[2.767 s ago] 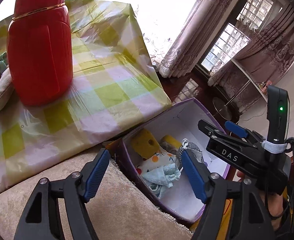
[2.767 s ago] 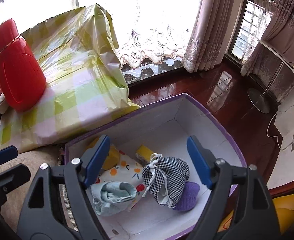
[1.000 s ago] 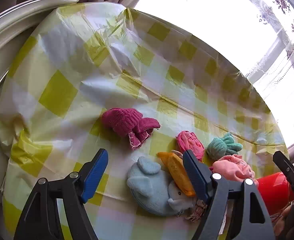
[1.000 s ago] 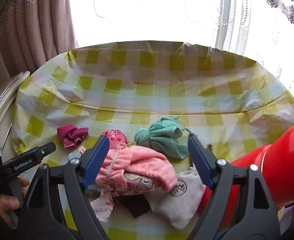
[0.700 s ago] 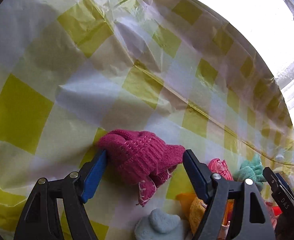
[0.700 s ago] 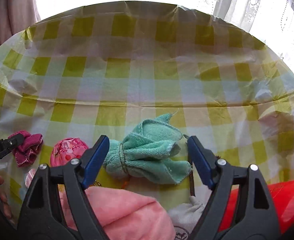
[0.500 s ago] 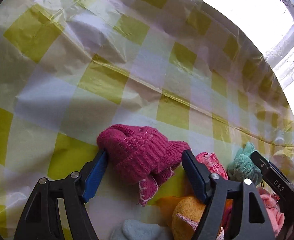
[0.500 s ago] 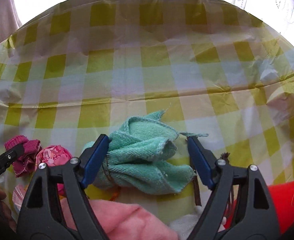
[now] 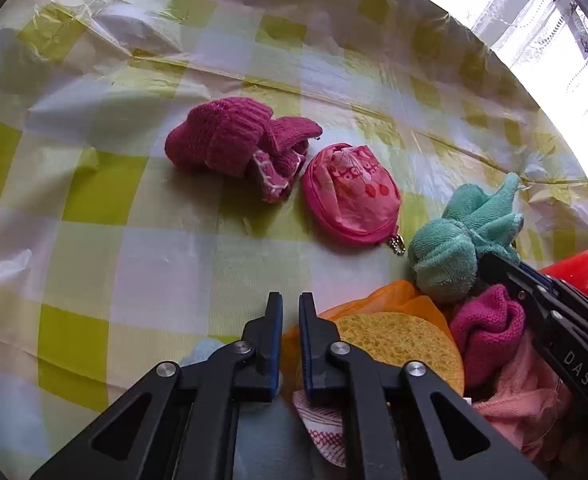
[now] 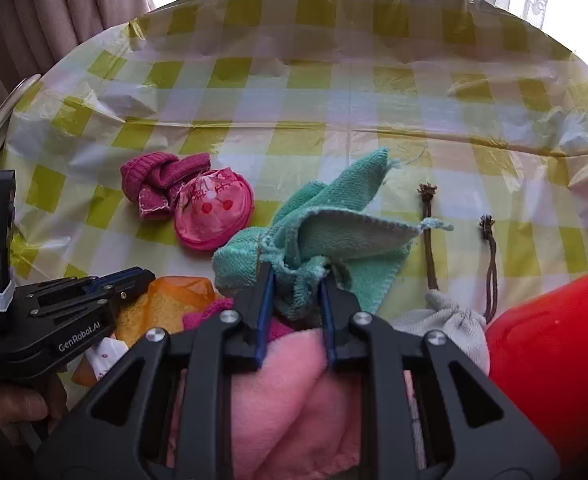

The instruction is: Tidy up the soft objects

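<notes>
Right hand-held gripper clamped on teal towel; left nearly closed, empty.

The right hand-held gripper point(image 10: 294, 280) grips the bunched teal towel point(image 10: 313, 236) between its fingers, above a pink fleece cloth point(image 10: 290, 392). The left hand-held gripper point(image 9: 290, 312) holds nothing, its fingers a narrow gap apart. Ahead of it on the checked counter point(image 9: 166, 240) lie a magenta knitted sock point(image 9: 230, 136) and, touching it, a pink pouch point(image 9: 349, 196).

Bright window backlight blows out the top; fisheye edges curve and darken.
</notes>
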Available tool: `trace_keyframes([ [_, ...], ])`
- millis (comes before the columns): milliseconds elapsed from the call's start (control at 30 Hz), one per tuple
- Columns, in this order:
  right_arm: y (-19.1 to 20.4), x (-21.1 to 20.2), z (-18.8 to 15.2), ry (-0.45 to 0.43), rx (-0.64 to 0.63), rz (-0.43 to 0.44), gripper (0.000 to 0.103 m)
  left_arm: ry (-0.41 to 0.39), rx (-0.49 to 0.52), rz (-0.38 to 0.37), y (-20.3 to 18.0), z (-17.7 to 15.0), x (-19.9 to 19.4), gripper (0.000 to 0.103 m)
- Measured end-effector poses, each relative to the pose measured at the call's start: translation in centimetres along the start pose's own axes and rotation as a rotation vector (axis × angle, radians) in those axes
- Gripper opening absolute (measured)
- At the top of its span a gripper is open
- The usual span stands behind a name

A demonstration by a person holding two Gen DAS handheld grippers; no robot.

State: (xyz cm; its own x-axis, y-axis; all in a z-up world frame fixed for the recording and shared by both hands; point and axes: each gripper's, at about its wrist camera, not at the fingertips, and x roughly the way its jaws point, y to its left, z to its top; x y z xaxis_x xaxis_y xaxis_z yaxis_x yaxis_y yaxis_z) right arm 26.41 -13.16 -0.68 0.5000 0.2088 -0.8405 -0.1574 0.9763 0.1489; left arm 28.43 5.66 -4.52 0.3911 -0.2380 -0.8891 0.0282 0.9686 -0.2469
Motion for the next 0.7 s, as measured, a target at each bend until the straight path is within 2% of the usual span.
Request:
trace_keyframes([
  [67,0.3,-0.8,-1.6,0.0,-0.006,0.018,0.022,0.0,-0.003,-0.016,0.1,-1.6,-0.9,0.008],
  [133,0.5,-1.7,-2.9,-0.011,-0.019,0.027,0.021,-0.036,-0.019,-0.015,0.5,-2.2,-2.4,0.026],
  [200,0.5,-2.7,-3.9,-0.028,-0.023,0.036,0.021,-0.1,-0.045,0.021,1.2,-1.3,-3.9,0.079],
  [233,0.4,-3.0,-4.3,-0.034,-0.018,0.035,0.021,-0.153,-0.055,0.042,1.5,-0.2,-4.7,0.083],
  [300,0.1,-3.7,-4.8,-0.053,-0.012,0.049,0.021,-0.21,-0.037,0.089,1.9,2.8,-4.9,0.084],
  [367,0.2,-4.5,-5.1,-0.079,-0.028,0.042,0.02,-0.193,-0.022,0.144,2.0,6.0,-3.3,0.084],
  [433,0.1,-5.7,-5.4,-0.114,-0.032,0.045,0.02,-0.147,-0.025,0.167,2.7,8.6,-1.1,0.083],
  [467,-0.1,-6.3,-5.5,-0.133,-0.032,0.047,0.02,-0.112,-0.027,0.167,3.0,9.4,0.2,0.077],
  [500,-0.2,-6.9,-5.7,-0.151,-0.035,0.044,0.02,-0.072,-0.021,0.145,3.1,9.9,1.5,0.058],
  [533,-0.3,-7.4,-5.8,-0.162,-0.037,0.041,0.02,-0.033,-0.008,0.151,3.0,10.2,2.8,0.053],
  [567,-0.4,-7.7,-5.9,-0.168,-0.037,0.037,0.02,-0.042,0.03,0.198,2.4,10.2,3.2,0.051],
  [600,-0.7,-8.0,-6.0,-0.169,-0.03,0.03,0.02,-0.047,0.057,0.203,2.1,10.1,3.0,0.039],
  [667,-1.4,-8.8,-6.5,-0.171,-0.012,0.03,0.02,-0.073,0.046,0.164,2.2,9.4,1.5,0.036],
  [700,-1.7,-9.3,-6.8,-0.173,-0.008,0.03,0.021,-0.098,0.039,0.168,2.4,8.7,0.3,0.036],
])
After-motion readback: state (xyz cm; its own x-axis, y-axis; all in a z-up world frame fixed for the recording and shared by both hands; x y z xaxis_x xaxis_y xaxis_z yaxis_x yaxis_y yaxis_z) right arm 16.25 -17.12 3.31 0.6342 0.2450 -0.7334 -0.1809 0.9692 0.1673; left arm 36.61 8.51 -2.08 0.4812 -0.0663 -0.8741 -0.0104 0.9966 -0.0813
